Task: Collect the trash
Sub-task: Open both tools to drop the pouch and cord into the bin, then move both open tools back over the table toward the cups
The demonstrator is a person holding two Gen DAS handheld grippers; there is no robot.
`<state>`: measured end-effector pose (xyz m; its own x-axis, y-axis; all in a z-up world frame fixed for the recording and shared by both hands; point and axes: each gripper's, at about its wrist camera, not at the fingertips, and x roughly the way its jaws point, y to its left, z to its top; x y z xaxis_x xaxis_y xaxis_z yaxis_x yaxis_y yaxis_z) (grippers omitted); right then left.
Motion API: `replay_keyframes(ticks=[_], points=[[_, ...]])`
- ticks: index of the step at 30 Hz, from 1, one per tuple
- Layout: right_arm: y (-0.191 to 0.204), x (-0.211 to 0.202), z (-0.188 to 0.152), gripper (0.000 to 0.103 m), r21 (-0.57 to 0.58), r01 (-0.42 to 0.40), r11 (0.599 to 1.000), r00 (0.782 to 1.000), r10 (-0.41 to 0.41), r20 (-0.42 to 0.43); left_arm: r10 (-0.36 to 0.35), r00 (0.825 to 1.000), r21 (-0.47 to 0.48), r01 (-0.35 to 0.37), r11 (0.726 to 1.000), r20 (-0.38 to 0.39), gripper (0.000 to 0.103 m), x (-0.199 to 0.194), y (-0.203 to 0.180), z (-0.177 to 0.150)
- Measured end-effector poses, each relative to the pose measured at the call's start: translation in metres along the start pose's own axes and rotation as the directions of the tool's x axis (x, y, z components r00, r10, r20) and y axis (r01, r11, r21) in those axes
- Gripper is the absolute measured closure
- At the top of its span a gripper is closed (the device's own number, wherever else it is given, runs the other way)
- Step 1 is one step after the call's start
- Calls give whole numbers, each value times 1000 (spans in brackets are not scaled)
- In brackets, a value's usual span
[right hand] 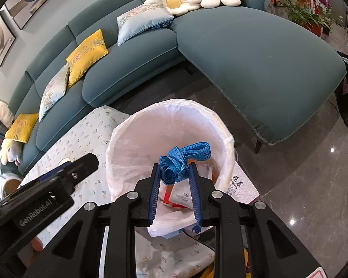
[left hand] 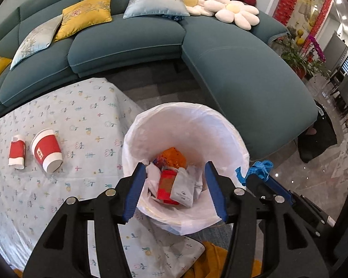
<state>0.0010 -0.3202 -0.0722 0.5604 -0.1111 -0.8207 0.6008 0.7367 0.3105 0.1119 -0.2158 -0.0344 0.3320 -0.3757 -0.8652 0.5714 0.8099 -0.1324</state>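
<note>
Bunching between right tongs (right hand: pixel 175 173): blue tape measure (right hand: pixel 181 162), above bin (right hand: pixel 132 143).

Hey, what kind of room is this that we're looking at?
Most likely a home living room. A long teal sofa with embroidered cushions curves around a low table under a flowered cloth, framed pictures hang on the wall, and potted orchids stand on a polished stone floor.

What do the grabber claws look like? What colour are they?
Both look alike. The left gripper has chunky black plastic arms with cut-out holes, round silver bolts, and two flat blue ribbed fingers. The right gripper matches it. In the right view, white lettering on the left gripper's black side reads "GenRobot.AI".
</note>
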Motion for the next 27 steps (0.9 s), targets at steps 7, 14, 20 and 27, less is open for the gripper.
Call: replay_keyframes(ticks=[7,14,20,27], points=[[15,4,2,79,-32,-8,999,1000,8,-8,28,1000,-25,-28,999,-3,50,-1,14,-4],[30,6,6,75,-59,-9,998,1000,9,1,65,998,-62,-65,996,1,41,-2,34,-6],[38,7,6,67,-66,-2,998,1000,3,2,97,995,-102,-96,990,0,37,-3,55,-9],[53,4,0,65,-89,4,996,1000,-4,-6,101,995,-136,-101,986,-5,36,-8,73,-17]])
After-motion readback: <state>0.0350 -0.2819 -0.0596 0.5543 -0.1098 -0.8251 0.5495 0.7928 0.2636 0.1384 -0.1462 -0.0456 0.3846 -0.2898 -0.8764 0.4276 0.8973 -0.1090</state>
